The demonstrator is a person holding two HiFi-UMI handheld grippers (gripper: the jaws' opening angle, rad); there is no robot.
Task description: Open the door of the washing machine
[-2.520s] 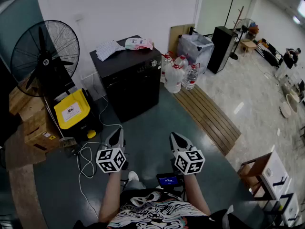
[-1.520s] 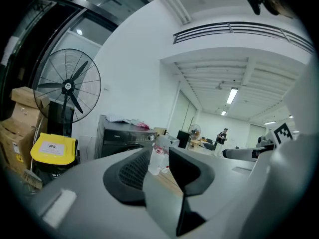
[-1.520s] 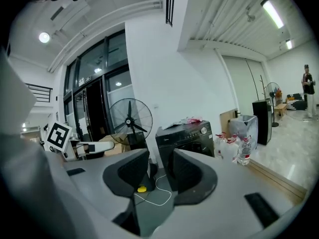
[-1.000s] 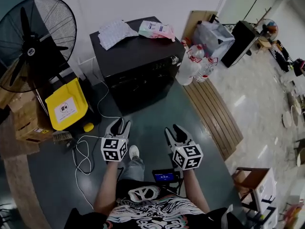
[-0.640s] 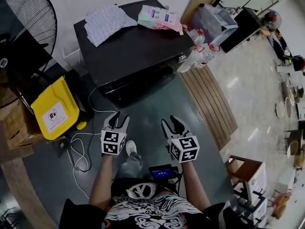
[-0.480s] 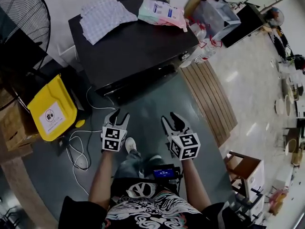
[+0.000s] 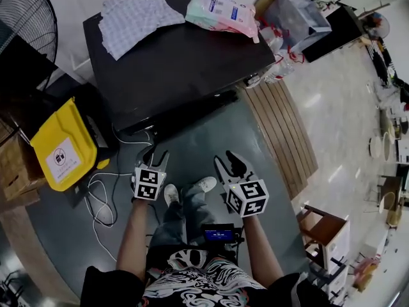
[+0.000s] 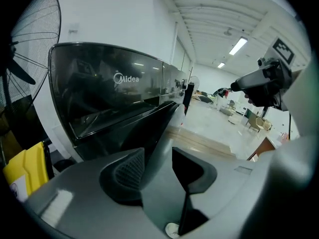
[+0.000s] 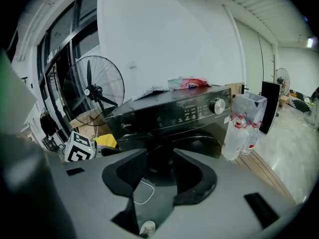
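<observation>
The black washing machine point(image 7: 172, 56) stands just ahead, its top filling the upper head view. Its door point(image 9: 187, 146) is closed, a round dark bulge under the control panel with a silver knob point(image 9: 218, 105). My left gripper point(image 7: 155, 160) hangs open in front of the machine's left part, nothing between its fingers. In the left gripper view the door point(image 8: 149, 126) shows beyond the open left gripper point(image 8: 158, 168). My right gripper point(image 7: 229, 165) is open too and empty. In its own view the right gripper point(image 9: 159, 176) points at the door, a short way off.
A folded cloth point(image 7: 131, 18) and a packet point(image 7: 220, 8) lie on the machine. A yellow bin point(image 7: 61, 149), a fan point(image 7: 25, 11) and a white cable point(image 7: 96, 197) are at the left. Water bottles point(image 7: 275, 69) and wooden slats point(image 7: 281, 133) are at the right.
The person has stepped up to the washing machine, which now looms larger. Both grippers have come down and forward toward its front, still empty.
</observation>
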